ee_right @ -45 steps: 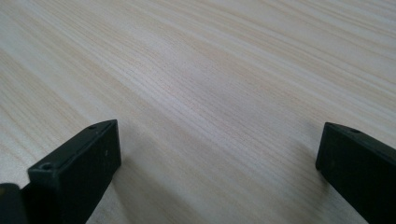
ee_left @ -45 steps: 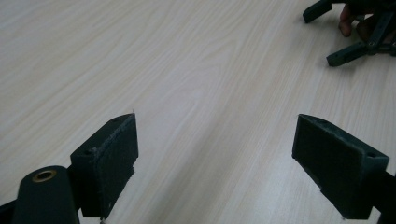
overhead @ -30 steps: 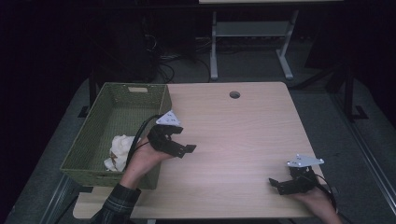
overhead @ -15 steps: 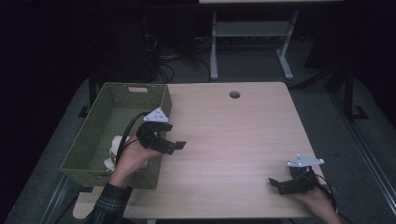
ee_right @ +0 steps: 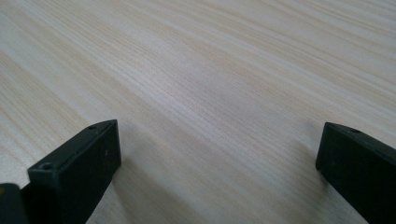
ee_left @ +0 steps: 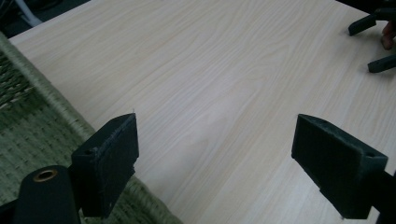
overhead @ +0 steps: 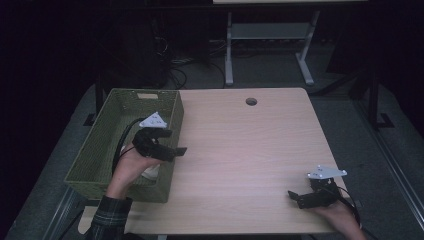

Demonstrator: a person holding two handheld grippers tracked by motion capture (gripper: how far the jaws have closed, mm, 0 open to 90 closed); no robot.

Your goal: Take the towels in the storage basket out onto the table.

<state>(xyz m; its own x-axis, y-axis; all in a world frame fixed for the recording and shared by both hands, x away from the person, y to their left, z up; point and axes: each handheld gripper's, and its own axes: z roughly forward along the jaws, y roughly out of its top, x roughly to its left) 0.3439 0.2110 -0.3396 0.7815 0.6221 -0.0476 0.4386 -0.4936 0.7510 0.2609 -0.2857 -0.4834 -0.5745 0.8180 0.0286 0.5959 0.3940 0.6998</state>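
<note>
The tabletop [overhead: 250,150] carries a green woven basket [overhead: 107,145] at its left edge. A white cloth [overhead: 151,171] lies inside the basket, at its near right wall. The left hand-held gripper [overhead: 177,151] hovers over that wall, released and empty; lift it clear without snagging the rim. The right hand-held gripper [overhead: 296,196], well apart from the basket, rests released.
</note>
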